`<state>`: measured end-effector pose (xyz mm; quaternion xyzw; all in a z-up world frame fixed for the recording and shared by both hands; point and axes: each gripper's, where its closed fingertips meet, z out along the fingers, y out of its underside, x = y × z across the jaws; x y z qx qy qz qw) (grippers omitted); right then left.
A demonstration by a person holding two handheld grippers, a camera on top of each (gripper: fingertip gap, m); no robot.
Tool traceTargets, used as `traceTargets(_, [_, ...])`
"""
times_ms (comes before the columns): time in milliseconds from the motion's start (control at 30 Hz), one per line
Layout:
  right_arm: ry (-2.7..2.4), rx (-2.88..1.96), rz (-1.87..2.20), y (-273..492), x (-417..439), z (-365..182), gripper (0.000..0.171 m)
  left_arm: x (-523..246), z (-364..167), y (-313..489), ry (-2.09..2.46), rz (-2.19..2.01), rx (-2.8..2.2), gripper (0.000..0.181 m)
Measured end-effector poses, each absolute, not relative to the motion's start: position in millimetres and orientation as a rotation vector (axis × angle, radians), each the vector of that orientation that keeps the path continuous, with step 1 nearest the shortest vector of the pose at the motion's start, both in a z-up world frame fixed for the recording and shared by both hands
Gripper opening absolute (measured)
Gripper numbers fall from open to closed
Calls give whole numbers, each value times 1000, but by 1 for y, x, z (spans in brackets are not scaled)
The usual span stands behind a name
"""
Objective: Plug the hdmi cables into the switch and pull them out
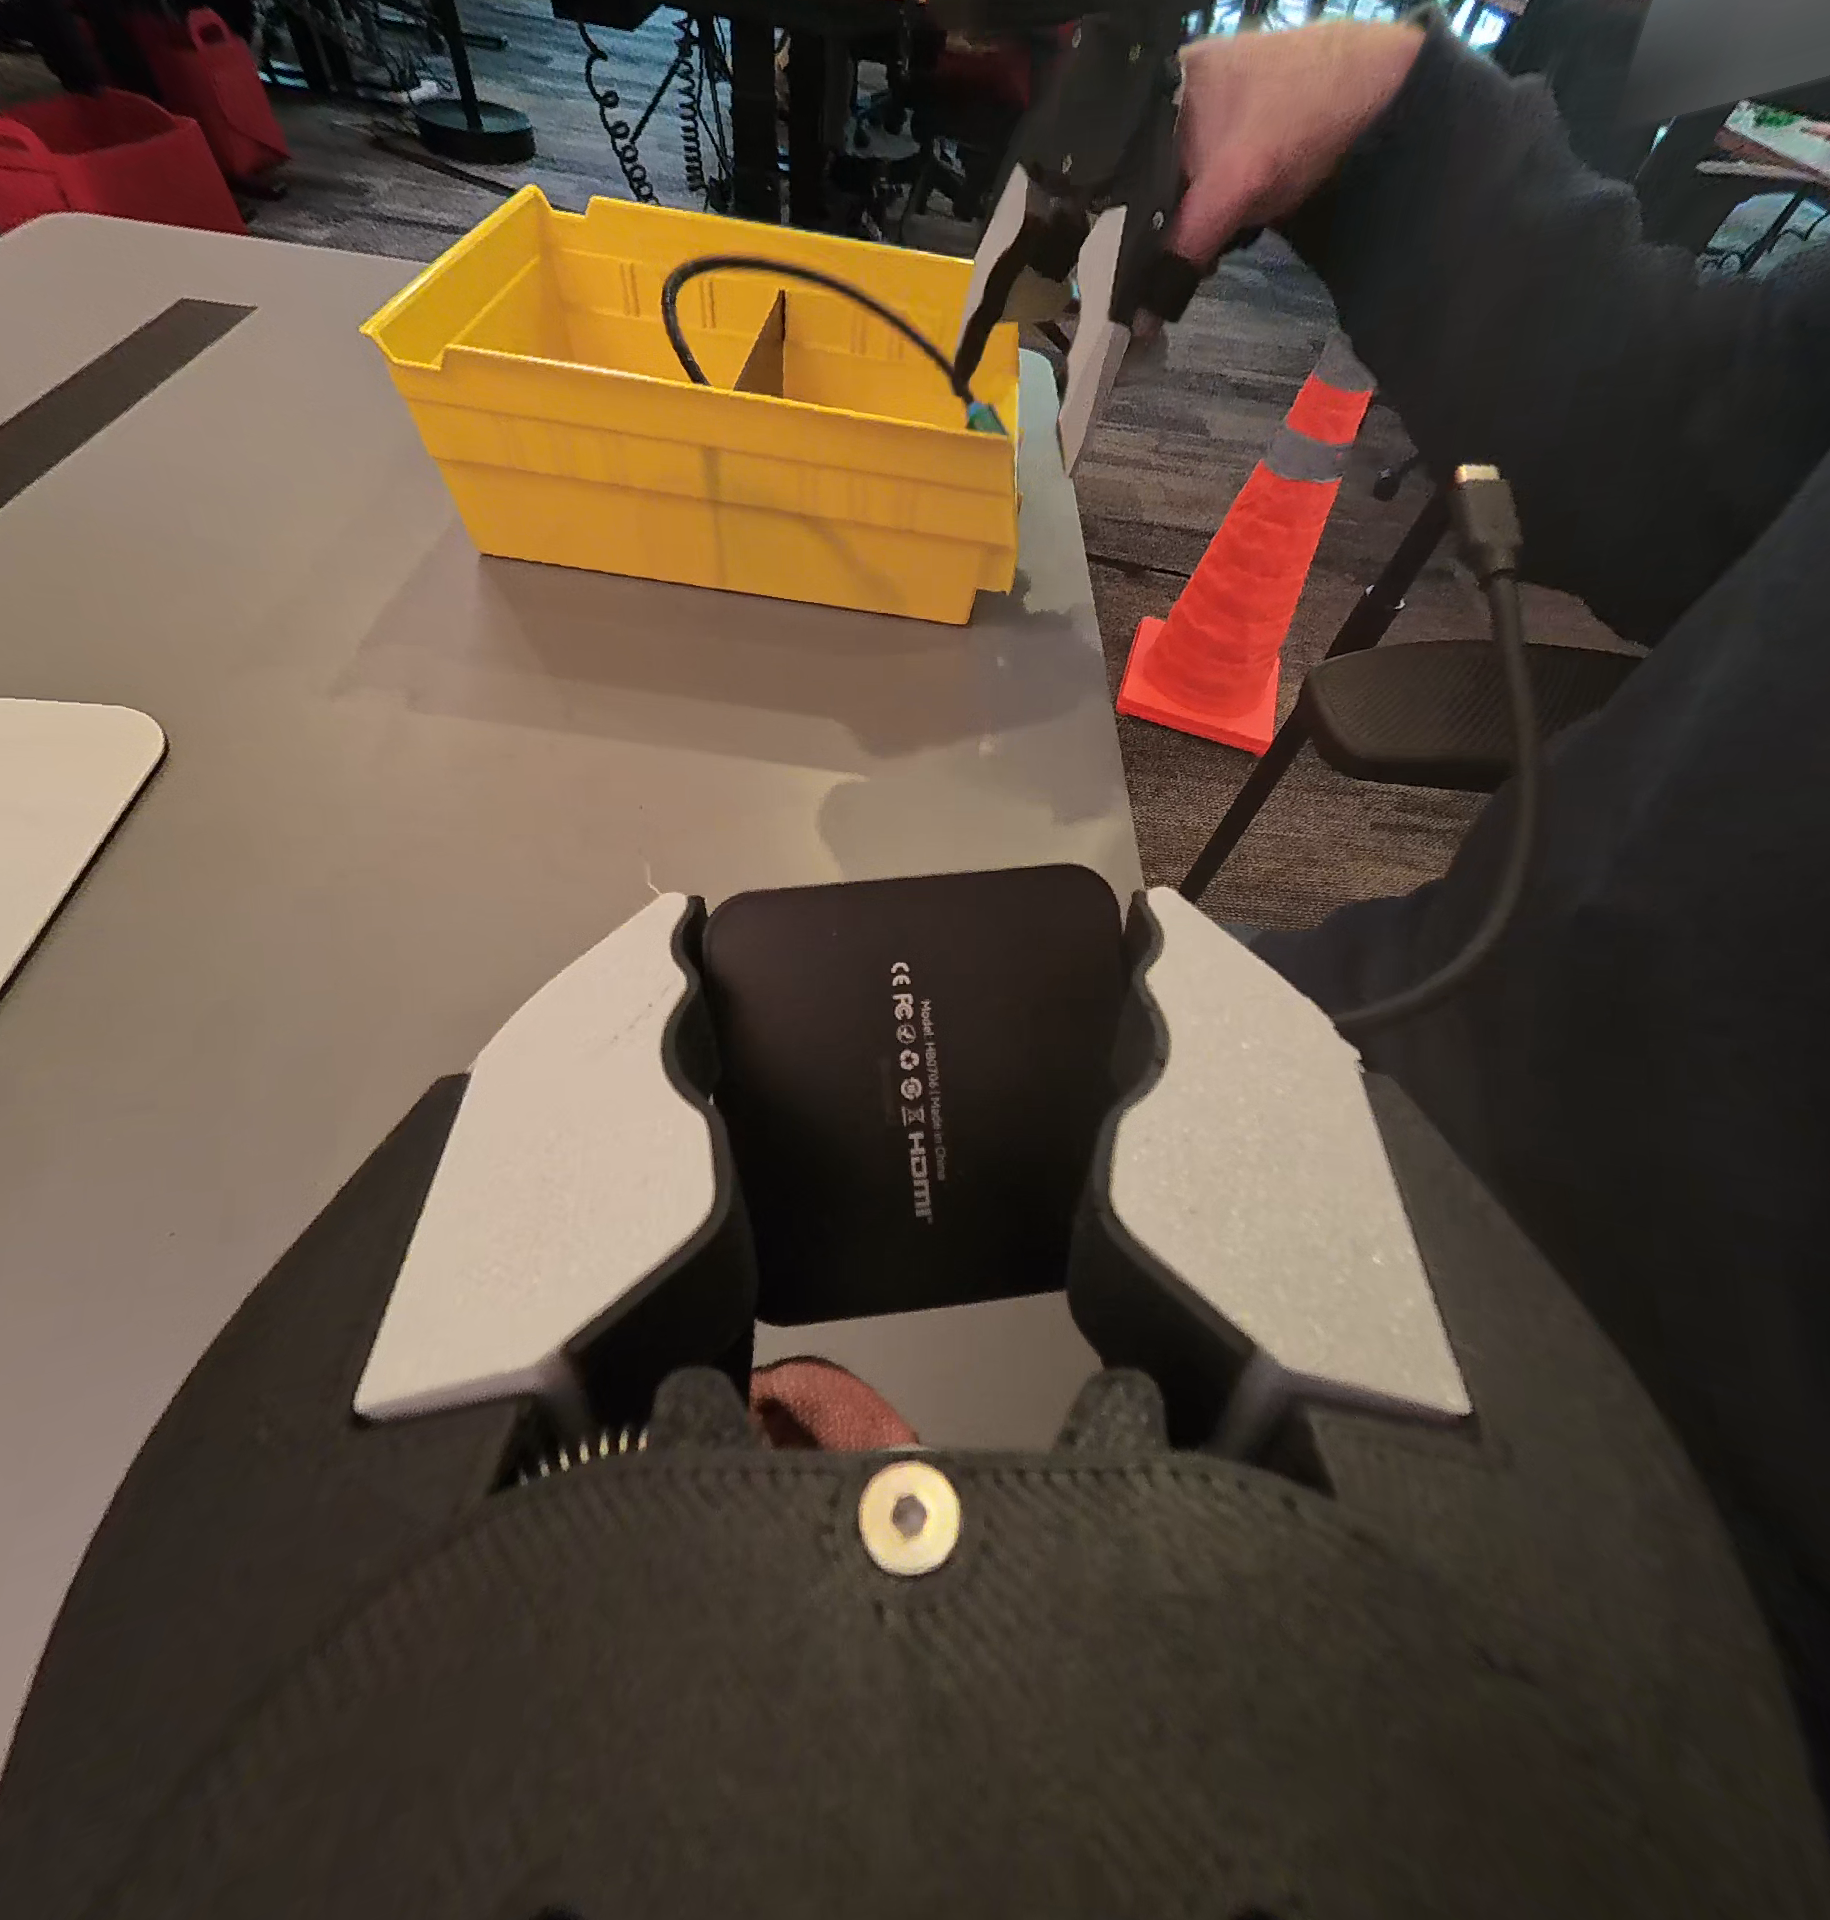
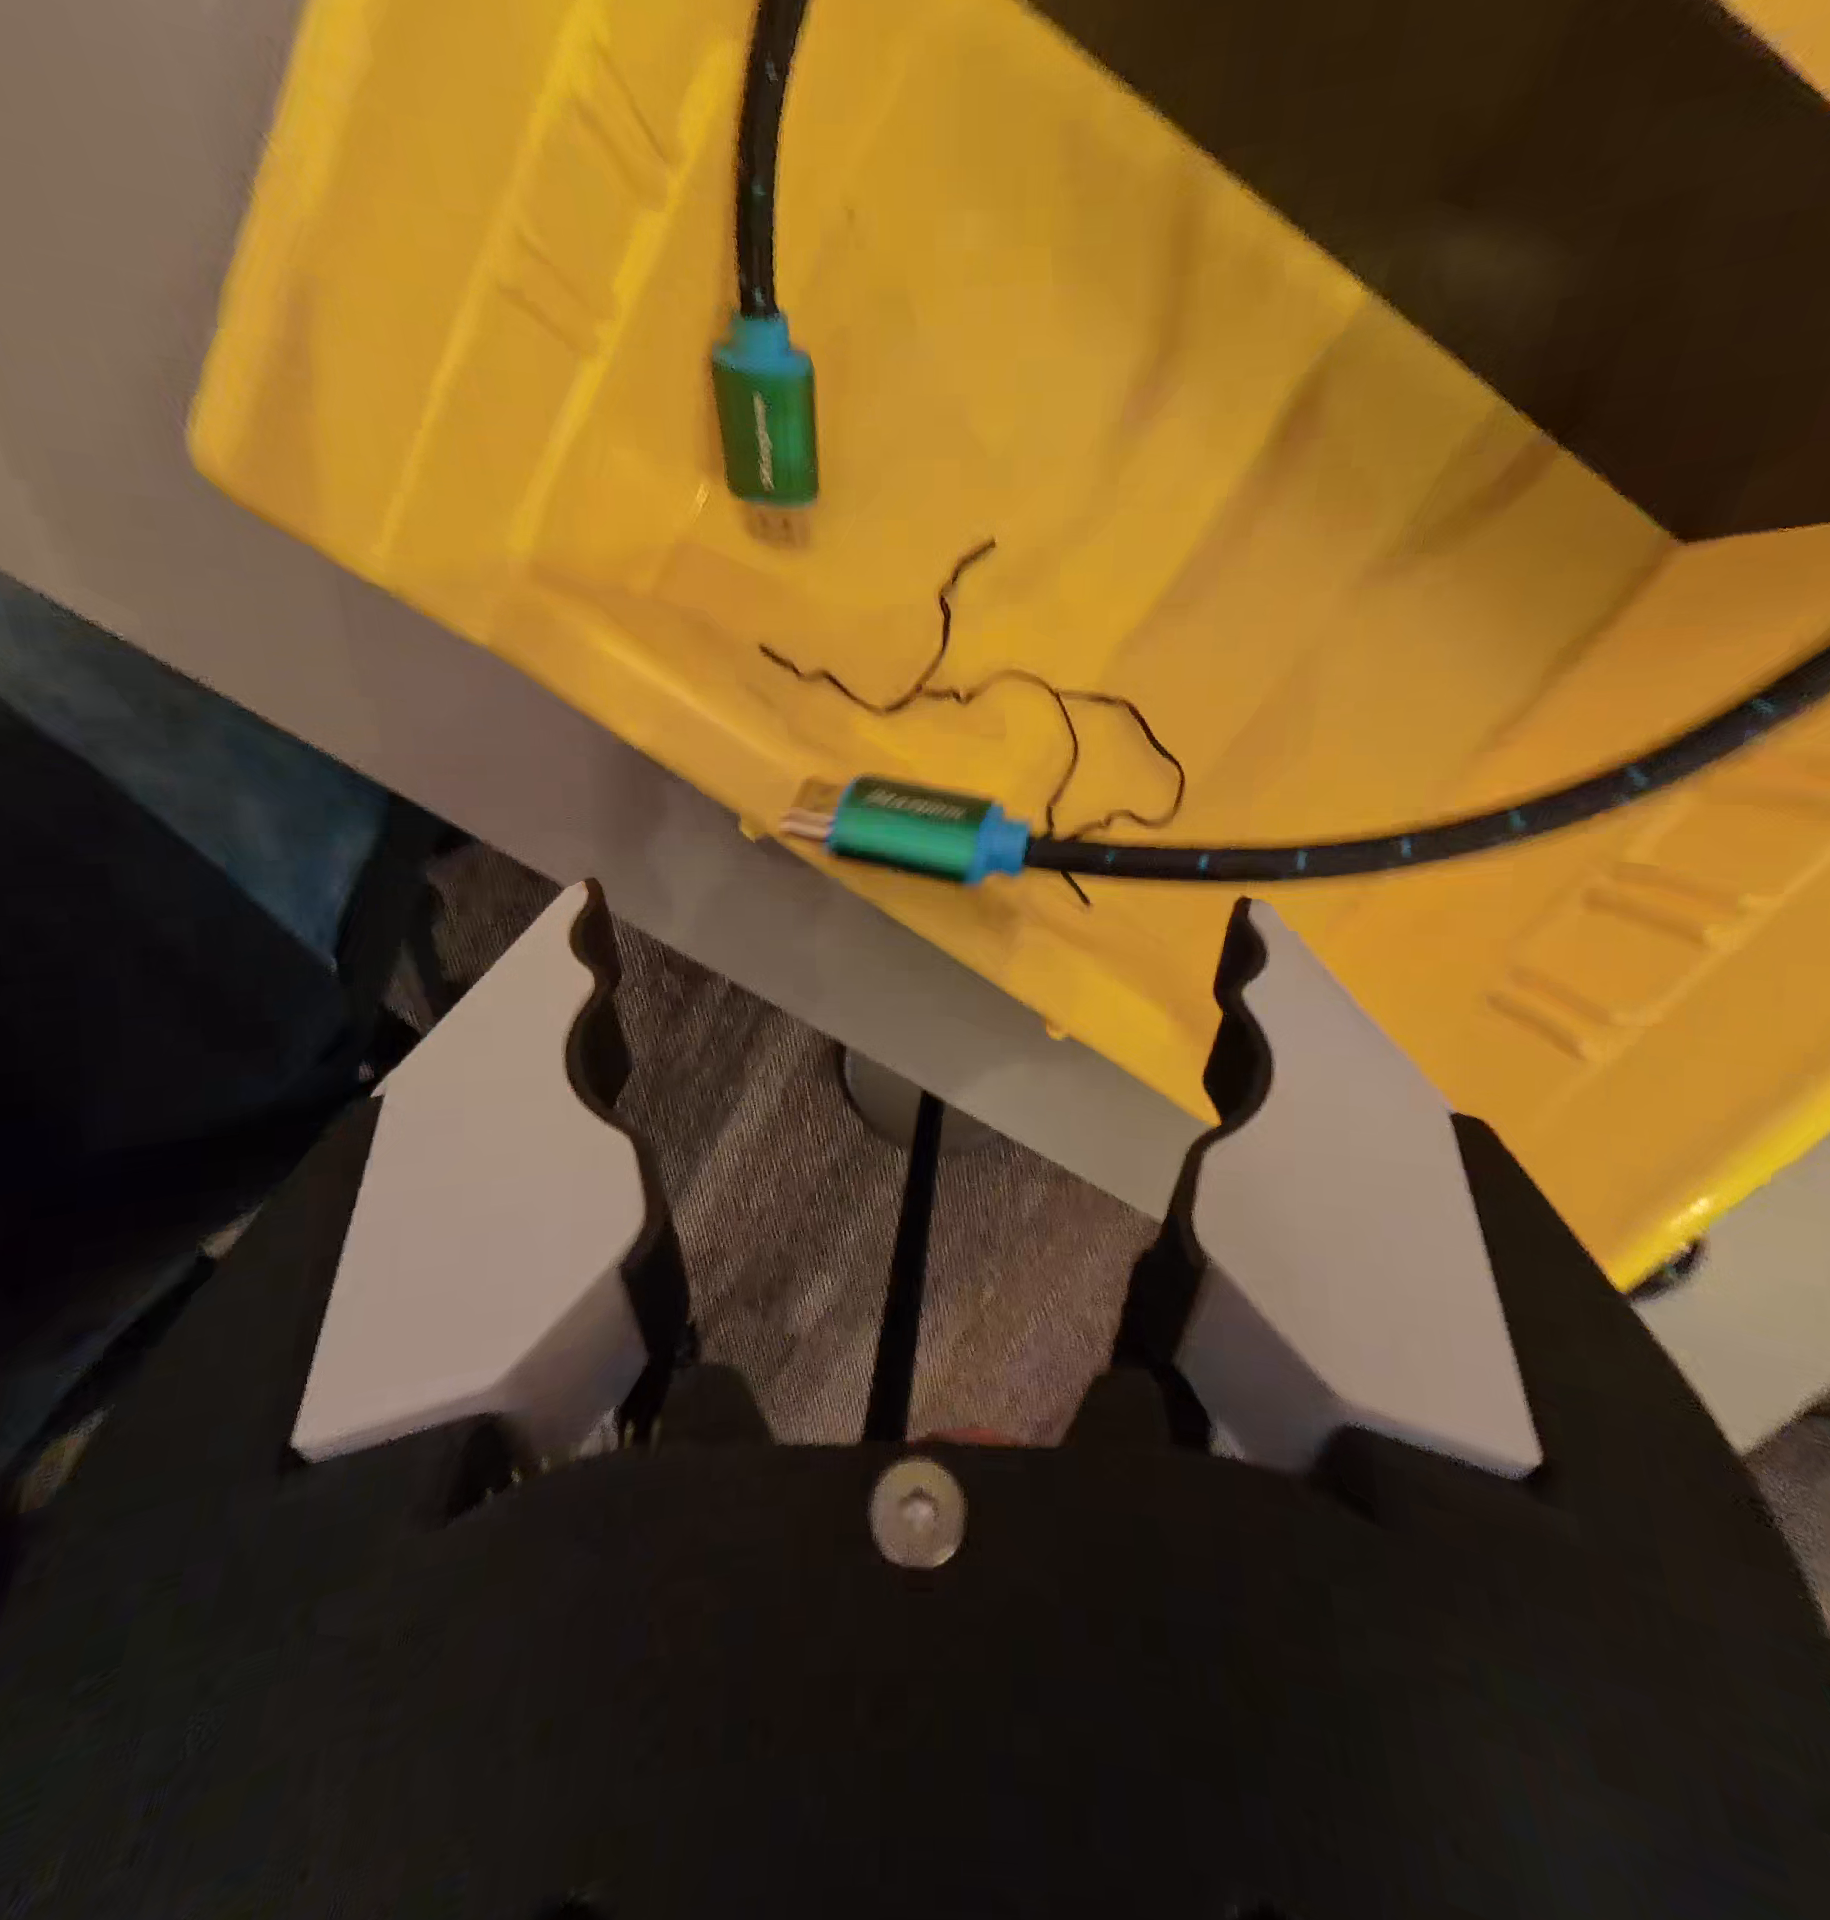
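While my left gripper [image 1: 916, 1039] clamps the black HDMI switch [image 1: 916, 1081] by its two side edges, label face up, the left wrist view shows it held over the near edge of the grey counter [image 1: 298, 831]. Farther off stands the yellow bin [image 1: 703, 488], a black braided cable [image 1: 786, 286] arching out of it, and my right gripper [image 1: 1036, 343] hangs above the bin's right end, fingers apart and empty. A second dark cable with a bare plug [image 1: 1482, 499] dangles off to the right.

From the right wrist view, the right gripper [image 2: 916, 904] is spread wide with nothing between its fingers. Just ahead, on the bin floor [image 2: 1254, 436], lie two green-shelled HDMI plugs. The nearer plug [image 2: 911, 826] lies crosswise to the fingers, metal tip pointing left, cable trailing right; loose black thread [image 2: 994, 675] curls beside it. The farther plug [image 2: 765, 436] points towards me. I judge the right gripper takes the nearer plug, after turning to span its narrow sides.
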<state>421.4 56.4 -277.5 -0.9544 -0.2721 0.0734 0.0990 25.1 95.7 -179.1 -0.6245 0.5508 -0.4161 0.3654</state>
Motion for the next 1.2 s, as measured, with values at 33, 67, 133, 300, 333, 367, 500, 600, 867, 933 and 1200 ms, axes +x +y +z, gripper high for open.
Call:
traceTargets(33, [-831,-2854,210,53,426,-277,111,25,-180,96,1418,-1069,-1607,74])
traceTargets(67, [-841,-2868,198,54,429,-274,110,25,-181,96,1420,-1072,-1609,74])
traceTargets(133, [-818,-2822,237,63,427,-263,104,26,-182,97,1421,-1074,-1609,74])
traceTargets(300, [-795,-2838,206,73,434,-270,79,25,-183,97,1416,-1080,-1606,74])
traceTargets(333, [-805,-2843,189,74,435,-276,78,25,-183,98,1414,-1080,-1606,74])
traceTargets(367, [-798,-2850,215,74,433,-281,74,25,-183,98,1413,-1078,-1607,74])
traceTargets(500, [-696,-2875,429,74,424,-290,70,24,-182,98,1412,-1079,-1604,74])
traceTargets(600, [-694,-2780,476,81,416,-272,74,24,-180,98,1406,-1072,-1600,74])
traceTargets(867, [-921,-2098,726,86,280,-143,76,34,-163,104,1410,-898,-1524,74])
traceTargets(933, [-996,-1985,883,79,219,-128,76,39,-161,105,1448,-776,-1487,74])
traceTargets(1200, [-1047,-1886,1422,84,59,-133,80,48,-146,103,1476,-452,-1319,77])
